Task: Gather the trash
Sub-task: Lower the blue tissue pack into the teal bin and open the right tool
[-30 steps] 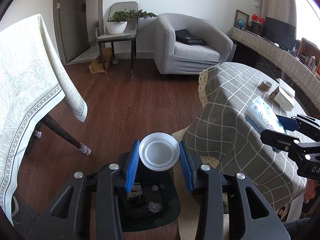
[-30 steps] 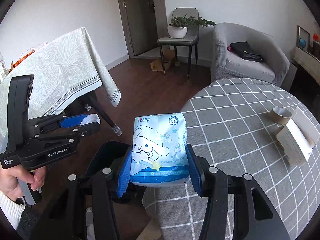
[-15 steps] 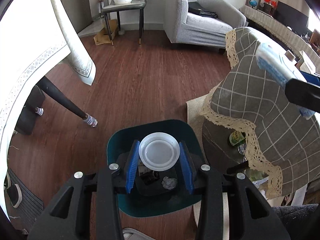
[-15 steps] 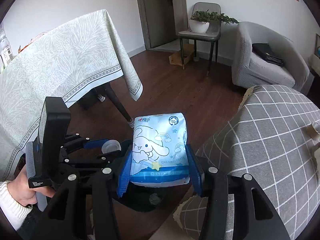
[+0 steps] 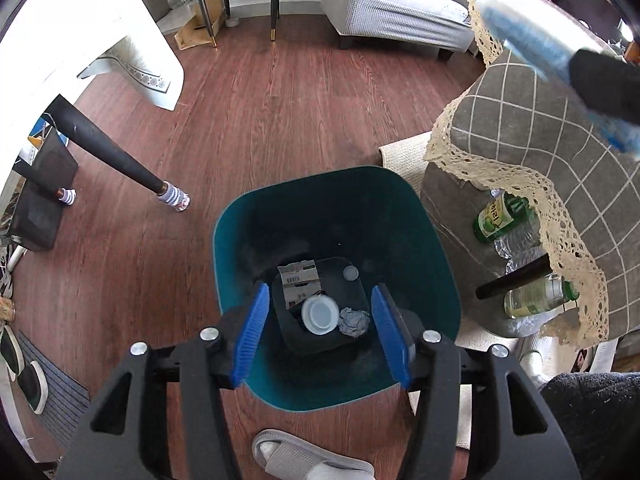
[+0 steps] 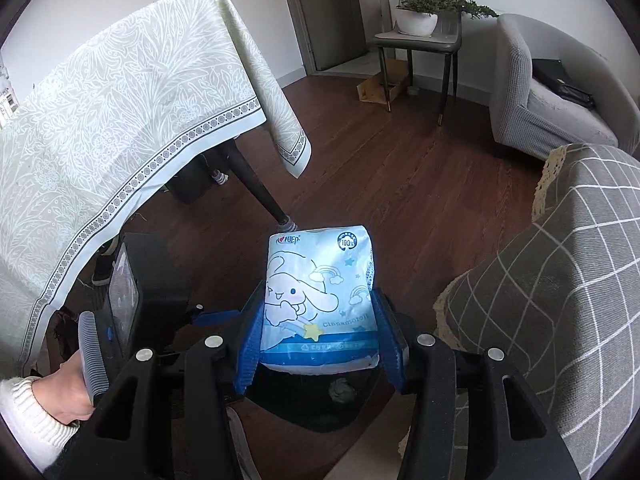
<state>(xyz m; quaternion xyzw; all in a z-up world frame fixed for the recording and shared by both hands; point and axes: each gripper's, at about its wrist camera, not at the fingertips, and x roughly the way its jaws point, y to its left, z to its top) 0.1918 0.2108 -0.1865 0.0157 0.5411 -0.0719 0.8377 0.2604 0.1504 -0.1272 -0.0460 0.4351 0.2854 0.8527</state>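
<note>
A teal trash bin (image 5: 432, 248) stands on the wood floor beside the checked table. My left gripper (image 5: 320, 336) is open and empty right above its mouth. A white plastic lid (image 5: 319, 315) lies at the bin's bottom with a crumpled paper ball (image 5: 354, 322) and a printed card (image 5: 300, 280). My right gripper (image 6: 320, 344) is shut on a light blue tissue pack (image 6: 320, 296) with a cartoon dog print, held above the bin (image 6: 320, 412). The pack also shows blurred at the top right of the left wrist view (image 5: 532, 44).
A table with a grey checked cloth (image 5: 540, 128) stands right of the bin, with bottles (image 5: 500, 216) under it. A table with a pale green cloth (image 6: 100, 120) and dark leg (image 5: 104, 152) is on the left. A grey slipper (image 5: 312, 460) lies by the bin. An armchair (image 6: 560, 92) is at the back.
My left gripper opened and the white lid dropped into the bin. My right gripper moved left off the table with the tissue pack to over the bin.
</note>
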